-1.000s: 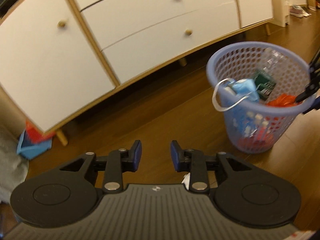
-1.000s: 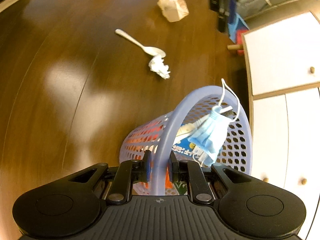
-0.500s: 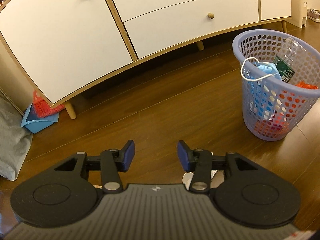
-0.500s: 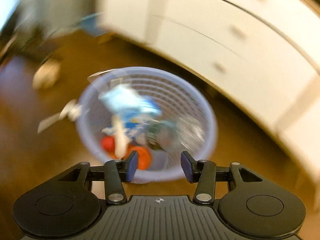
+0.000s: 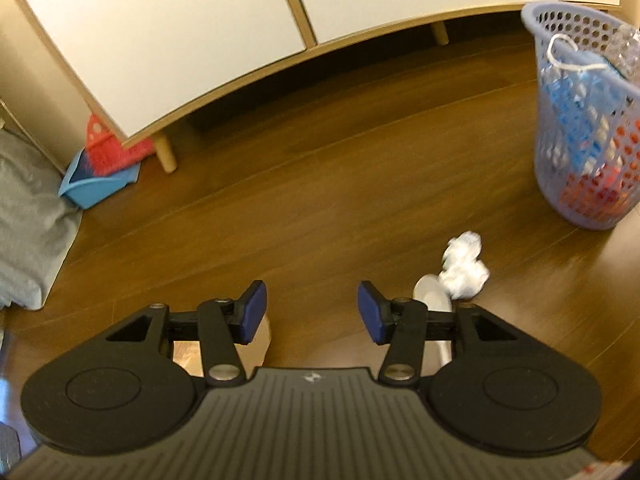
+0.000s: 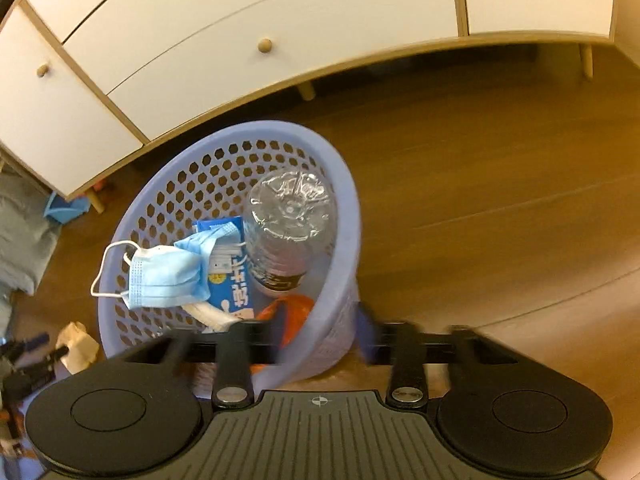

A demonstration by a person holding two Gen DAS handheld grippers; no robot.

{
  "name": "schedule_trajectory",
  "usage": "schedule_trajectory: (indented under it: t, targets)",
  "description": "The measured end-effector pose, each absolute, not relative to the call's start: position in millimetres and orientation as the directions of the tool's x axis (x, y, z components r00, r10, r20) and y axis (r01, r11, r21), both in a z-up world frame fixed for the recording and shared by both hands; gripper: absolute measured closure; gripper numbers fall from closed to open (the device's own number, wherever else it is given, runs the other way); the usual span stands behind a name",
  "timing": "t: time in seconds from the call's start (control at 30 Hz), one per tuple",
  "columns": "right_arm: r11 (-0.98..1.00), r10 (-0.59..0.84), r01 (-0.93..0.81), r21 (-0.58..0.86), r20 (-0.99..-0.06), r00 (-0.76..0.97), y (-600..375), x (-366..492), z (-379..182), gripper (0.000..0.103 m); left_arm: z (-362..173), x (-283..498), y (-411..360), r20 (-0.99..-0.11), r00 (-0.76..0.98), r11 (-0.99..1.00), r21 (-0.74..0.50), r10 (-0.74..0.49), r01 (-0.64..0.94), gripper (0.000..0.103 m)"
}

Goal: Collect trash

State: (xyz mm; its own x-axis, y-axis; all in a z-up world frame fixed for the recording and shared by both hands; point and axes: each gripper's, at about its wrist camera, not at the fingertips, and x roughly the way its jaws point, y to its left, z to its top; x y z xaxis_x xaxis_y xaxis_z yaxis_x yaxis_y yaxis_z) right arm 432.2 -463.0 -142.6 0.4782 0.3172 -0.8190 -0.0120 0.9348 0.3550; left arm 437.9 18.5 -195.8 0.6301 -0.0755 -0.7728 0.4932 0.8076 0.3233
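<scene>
A lilac mesh basket [image 6: 188, 168] stands on the wood floor. It holds a blue face mask [image 6: 164, 276] draped over the rim, a blue carton [image 6: 236, 284], a clear plastic bottle [image 6: 288, 216] and something orange [image 6: 292, 312]. My right gripper [image 6: 322, 338] is open and blurred, its fingers either side of the basket's near wall. My left gripper [image 5: 312, 314] is open and empty, low over the floor. A crumpled white tissue [image 5: 464, 270] and a white spoon [image 5: 430, 296] lie just right of its right finger. A tan paper wad [image 5: 186, 354] shows under its left finger. The basket [image 5: 580, 128] stands far right.
A white sideboard [image 5: 180, 40] on wooden legs [image 5: 166, 156] runs along the back. A blue dustpan [image 5: 96, 188] with a red brush sits beside its left leg, and grey cloth [image 5: 28, 216] lies at the left. The tan paper wad [image 6: 78, 344] lies left of the basket.
My right gripper let go of the basket rim and opened wide. My left gripper swung down and away from the basket and opened wider, bringing the tissue and spoon into view.
</scene>
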Motion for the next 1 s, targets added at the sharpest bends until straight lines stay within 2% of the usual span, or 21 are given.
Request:
schedule_trajectory:
  t: [0.13, 0.5, 0.63, 1.0]
  targets:
    - [0.945, 0.275, 0.012, 0.326, -0.816, 0.509, -452.4, 437.1, -136.1, 0.085, -202.6, 432.5, 43.8, -0.770, 0.636, 0.802, 0.348, -0.052, 0.486, 0.055]
    - [0.993, 0.097, -0.115, 0.035, -0.795, 0.599, -356.8, 454.6, -107.5, 0.094, -236.4, 437.0, 131.7, -0.770, 0.628, 0.805, 0.441, 0.113, 0.396, 0.048]
    - [0.985, 0.063, -0.163, -0.052, -0.775, 0.628, -324.3, 452.9, -102.2, 0.094, -248.5, 439.8, 135.9, -0.769, 0.630, 0.790, 0.449, 0.104, 0.418, 0.048]
    - [0.986, 0.046, -0.155, -0.067, -0.779, 0.626, -275.8, 455.8, -107.2, 0.094, -266.8, 458.8, 126.9, -0.774, 0.633, 0.815, 0.365, -0.002, 0.450, 0.048]
